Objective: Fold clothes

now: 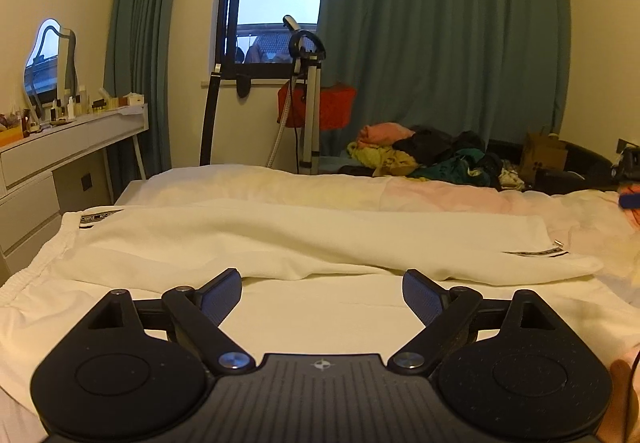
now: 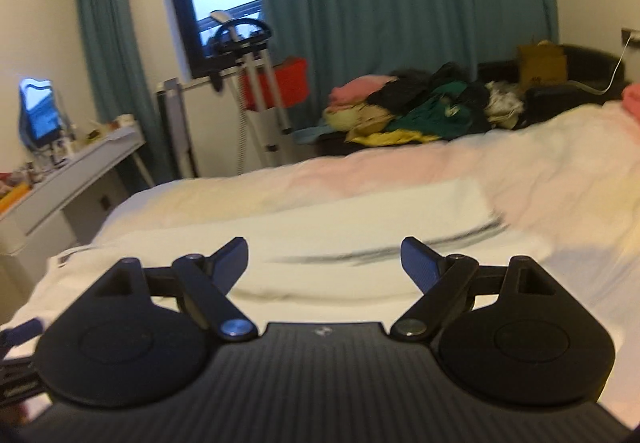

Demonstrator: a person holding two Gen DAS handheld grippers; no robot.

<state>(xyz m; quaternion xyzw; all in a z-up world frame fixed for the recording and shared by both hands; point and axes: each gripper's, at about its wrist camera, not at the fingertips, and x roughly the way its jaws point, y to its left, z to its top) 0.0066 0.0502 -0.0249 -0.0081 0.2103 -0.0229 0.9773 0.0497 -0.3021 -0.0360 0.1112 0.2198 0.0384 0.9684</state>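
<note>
Left gripper point(image 1: 322, 295) jaws wide, empty, over near edge of cream sweatpants point(image 1: 304, 239) lying across bed point(image 1: 440, 195). Right gripper point(image 2: 323, 263) wide, empty too.

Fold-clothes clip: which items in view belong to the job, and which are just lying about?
Job:
white trousers spread on the bed
left gripper, open
right gripper, open

Lying about:
clothes pile
garment steamer
dressing table
cardboard box

Soft matt cream cloth trousers point(image 1: 304, 239) on a smooth bedsheet point(image 1: 320, 307); matt black plastic left gripper point(image 1: 322, 293).
</note>
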